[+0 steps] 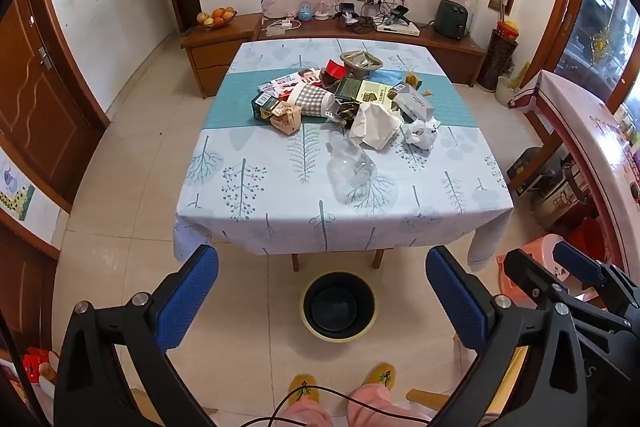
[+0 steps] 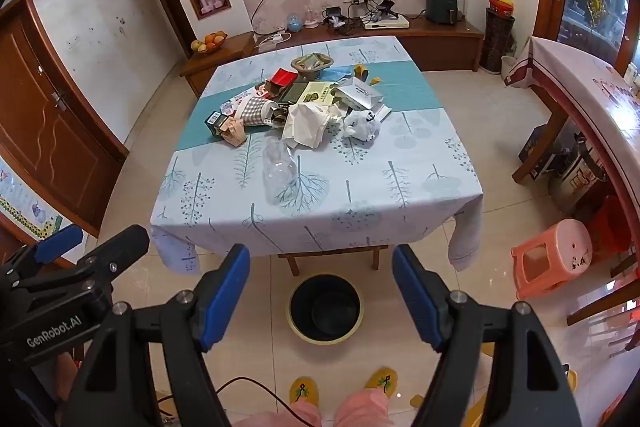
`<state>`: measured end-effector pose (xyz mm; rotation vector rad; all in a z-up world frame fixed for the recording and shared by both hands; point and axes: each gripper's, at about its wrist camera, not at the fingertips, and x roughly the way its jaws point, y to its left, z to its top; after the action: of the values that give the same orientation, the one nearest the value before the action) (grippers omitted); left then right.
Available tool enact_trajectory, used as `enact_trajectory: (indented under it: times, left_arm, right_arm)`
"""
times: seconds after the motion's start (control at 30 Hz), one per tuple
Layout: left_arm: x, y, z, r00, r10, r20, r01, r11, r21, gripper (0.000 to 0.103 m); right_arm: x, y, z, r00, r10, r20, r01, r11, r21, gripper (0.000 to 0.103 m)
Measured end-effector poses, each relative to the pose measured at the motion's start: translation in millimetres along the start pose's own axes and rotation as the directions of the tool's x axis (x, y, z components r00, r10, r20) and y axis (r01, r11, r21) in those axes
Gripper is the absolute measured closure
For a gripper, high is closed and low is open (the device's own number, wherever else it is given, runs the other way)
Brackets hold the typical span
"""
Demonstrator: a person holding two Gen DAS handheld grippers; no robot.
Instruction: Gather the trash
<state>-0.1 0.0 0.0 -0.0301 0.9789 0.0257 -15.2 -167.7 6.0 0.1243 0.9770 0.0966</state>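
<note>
A heap of trash (image 1: 340, 95) lies on the middle of the table (image 1: 248, 195): boxes, a checked paper cup (image 1: 314, 99), crumpled white paper (image 1: 376, 125) and wrappers. A clear plastic bottle (image 1: 352, 167) lies nearer the front edge. The heap also shows in the right wrist view (image 2: 304, 103), with the bottle (image 2: 282, 169). A black bin with a yellow rim (image 1: 339, 305) stands on the floor in front of the table, also in the right wrist view (image 2: 325, 307). My left gripper (image 1: 322, 287) and right gripper (image 2: 320, 287) are open, empty, held back from the table above the bin.
A pink plastic stool (image 2: 552, 257) stands to the right, beside a second table (image 2: 580, 87). A wooden TV cabinet (image 1: 360, 35) runs behind the table. A door (image 1: 36, 95) is on the left. The person's yellow slippers (image 1: 340, 385) are below the bin.
</note>
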Motion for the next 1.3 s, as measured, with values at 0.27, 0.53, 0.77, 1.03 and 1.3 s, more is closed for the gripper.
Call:
enact_trajectory:
  times: [0.27, 0.53, 0.77, 1.03, 1.3]
  left_arm:
    - [0.1, -0.5, 1.2, 1.0, 0.011, -0.005, -0.011, 1.0, 0.001, 0.003]
    - [0.5, -0.2, 0.1, 1.0, 0.006, -0.004, -0.006, 1.0, 0.001, 0.003]
    - [0.9, 0.2, 0.3, 1.0, 0.003, -0.008, -0.003, 1.0, 0.001, 0.007]
    - [2.0, 2.2, -1.2, 1.0, 0.005, -0.013, -0.005, 1.0, 0.001, 0.008]
    - [5.7, 4.3, -15.0, 1.0, 0.014, -0.023, -0.013, 1.0, 0.01, 0.009]
  right_arm:
    - [5.3, 2.4, 3.8, 1.0, 0.003, -0.011, -0.003, 1.0, 0.006, 0.029]
    - [11.6, -1.2, -8.4, 1.0, 0.01, -0.015, -0.01, 1.0, 0.007, 0.03]
    - [15.9, 5.9, -0.5, 1.0, 0.002, -0.029, -0.002, 1.0, 0.007, 0.03]
    - [15.1, 6.5, 0.6, 1.0, 0.0, -0.03, 0.0, 1.0, 0.007, 0.03]
    - [15.5, 7.9, 0.0, 0.999, -0.001, -0.032, 0.001, 1.0, 0.007, 0.03]
